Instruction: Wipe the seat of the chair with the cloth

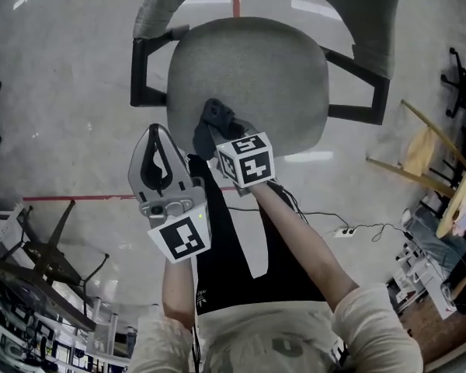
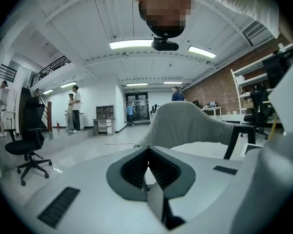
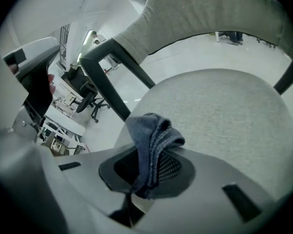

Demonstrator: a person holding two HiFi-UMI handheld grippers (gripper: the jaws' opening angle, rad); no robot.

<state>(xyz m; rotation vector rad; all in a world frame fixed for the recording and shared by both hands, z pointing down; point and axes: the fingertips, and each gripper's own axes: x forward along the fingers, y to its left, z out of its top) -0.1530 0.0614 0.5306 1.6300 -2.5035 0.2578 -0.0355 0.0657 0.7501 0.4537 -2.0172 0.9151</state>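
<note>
So the right gripper [image 3: 149,165] is clamped on a bunched dark blue-grey cloth [image 3: 152,133]. The fabric is folded over and pokes up out of the jaws, with a bit trailing down between them. In the head view it sits at the near-left edge of the rounded light grey fabric seat [image 1: 256,68] of the chair, with the cloth over the seat just inside the rim. I honestly can't tell if it's actually pressing on the fabric. The left gripper [image 1: 157,140] has nothing in it, jaws closed tip to tip. It hangs off the seat to the near left, just beside the right one and over the floor. Its own view says the same: pinched together with only air in the loop, and pointing at the chair's curved grey backrest [image 2: 185,123]. Going outward, there's a black angular armrest [image 1: 144,72] on the left of the seat and a matching one on the right. Under it all is a glossy pale grey floor [image 1: 62,92] with a thin red tape line [image 1: 78,198] across it at near left. A white power strip on a black cable [image 1: 346,231] lies at near right, and past that a pale wooden frame [image 1: 408,165]. In the left gripper view a black office chair on casters [image 2: 27,140] stands off to the left, with a couple of people standing [image 2: 76,108] well beyond it.
</note>
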